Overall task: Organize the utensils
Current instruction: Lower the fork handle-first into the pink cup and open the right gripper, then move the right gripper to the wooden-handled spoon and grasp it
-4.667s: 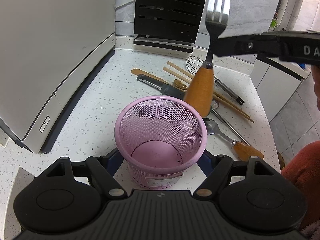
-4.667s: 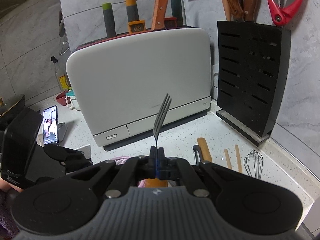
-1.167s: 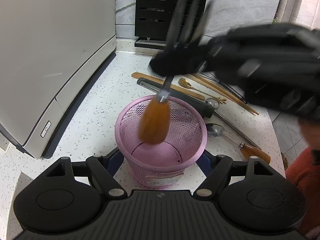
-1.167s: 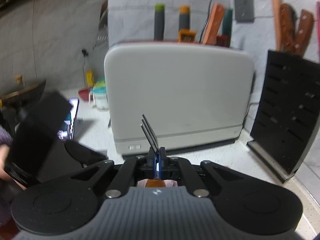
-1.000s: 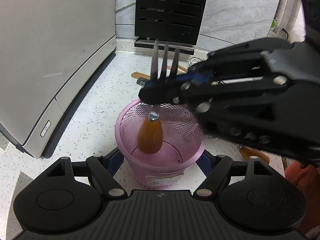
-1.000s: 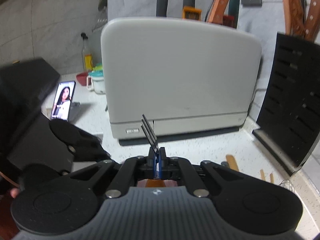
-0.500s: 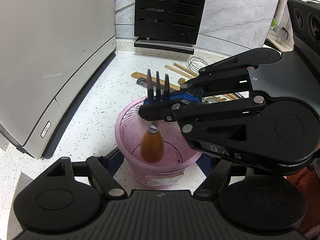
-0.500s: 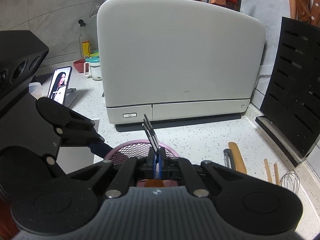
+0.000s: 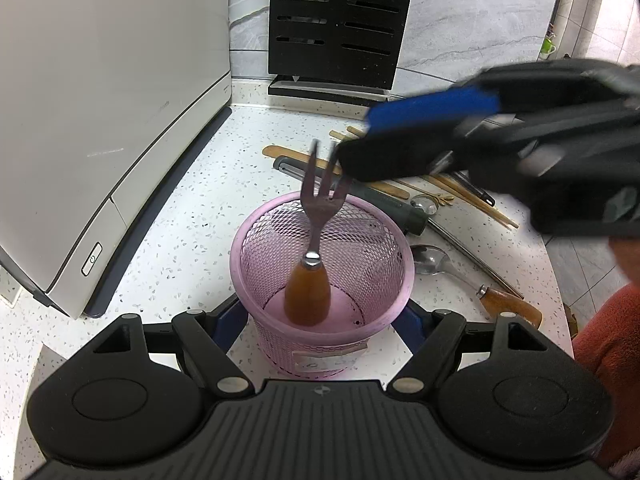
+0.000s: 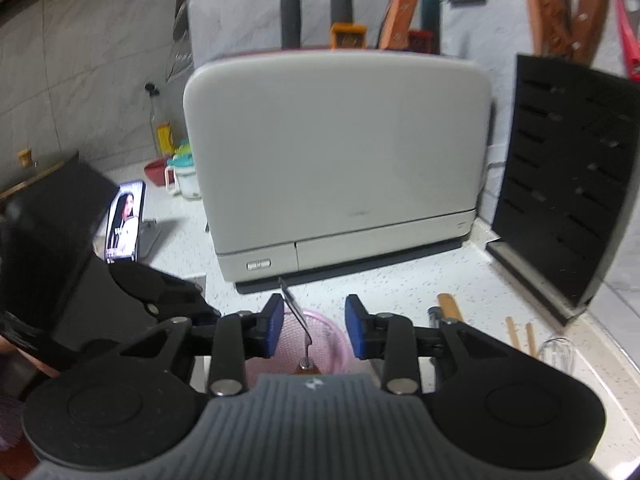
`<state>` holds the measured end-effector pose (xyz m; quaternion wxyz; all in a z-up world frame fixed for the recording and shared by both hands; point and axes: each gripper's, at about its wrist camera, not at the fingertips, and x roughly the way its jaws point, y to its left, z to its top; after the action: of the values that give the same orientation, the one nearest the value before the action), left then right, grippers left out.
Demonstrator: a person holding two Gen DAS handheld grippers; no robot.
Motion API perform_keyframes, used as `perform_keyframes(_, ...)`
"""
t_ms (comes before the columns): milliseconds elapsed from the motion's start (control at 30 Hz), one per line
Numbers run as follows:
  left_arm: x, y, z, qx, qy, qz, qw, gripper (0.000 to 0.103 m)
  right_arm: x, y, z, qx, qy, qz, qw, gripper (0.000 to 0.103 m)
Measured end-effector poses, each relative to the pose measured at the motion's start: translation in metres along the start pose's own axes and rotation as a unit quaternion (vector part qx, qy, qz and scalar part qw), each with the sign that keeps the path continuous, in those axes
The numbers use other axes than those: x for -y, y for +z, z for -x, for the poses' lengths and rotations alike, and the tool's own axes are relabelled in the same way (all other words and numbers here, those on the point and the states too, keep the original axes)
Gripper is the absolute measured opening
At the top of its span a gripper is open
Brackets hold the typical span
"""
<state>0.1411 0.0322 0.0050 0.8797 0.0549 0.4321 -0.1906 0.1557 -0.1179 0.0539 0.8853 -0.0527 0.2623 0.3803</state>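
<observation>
Here my left tongs (image 9: 320,316) sit clamped around the lower wall of the pink mesh basket (image 9: 256,256), one blue pad on each side of it, and the basket stands upright on the speckled white worktop (image 9: 200,200). Inside it stands the fork (image 9: 316,236), its orange wooden handle down on the basket floor and its tines up, leaning toward the far rim. My right tongs (image 10: 314,330) hang above the basket with their blue pads spread apart; the fork's tines rise in the gap close to the left pad, though I cannot tell whether they touch it. In the left wrist view those right tongs (image 9: 432,136) are a blur just beside the tines. Beyond and to the right of the basket the other utensils lie flat on the worktop: a spoon (image 9: 472,284) with a wooden handle, a wooden spatula (image 9: 288,154), a pair of chopsticks (image 9: 476,202) and a dark-handled tool (image 9: 384,200) close against the basket's far side. A white appliance (image 9: 100,100) stands to the left and a black knife block (image 9: 336,24) at the back.
</observation>
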Motion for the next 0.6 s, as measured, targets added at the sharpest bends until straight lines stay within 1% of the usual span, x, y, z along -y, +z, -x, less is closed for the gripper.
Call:
perform_keyframes(100,0.000,0.000,0.000,-0.001,0.000,0.001,1.0000,0.089,0.006,0.003,0.015,0.006,-0.014,-0.017,1.000,0.034)
perform_keyframes(233,-0.001,0.001,0.001,-0.001,0.001,0.001,1.0000,0.089,0.021,0.000,0.023,-0.018,-0.050,-0.066,0.996,0.034)
perform_keyframes(333,-0.001,0.001,0.001,-0.001,-0.001,-0.001,1.0000,0.089,0.030,-0.009,0.022,-0.040,-0.079,-0.082,0.993,0.034)
perform_keyframes(433,0.001,0.000,0.001,-0.002,-0.005,-0.005,1.0000,0.089,0.034,-0.020,0.013,-0.081,-0.096,-0.074,0.989,0.034)
perform_keyframes(533,0.003,-0.001,0.001,-0.003,-0.013,-0.011,0.9998,0.089,0.037,-0.028,0.003,-0.135,-0.087,-0.079,0.984,0.031)
perform_keyframes(600,0.005,-0.001,0.001,-0.005,-0.018,-0.015,0.9997,0.089,0.034,-0.034,0.000,-0.161,-0.086,-0.073,0.981,0.030)
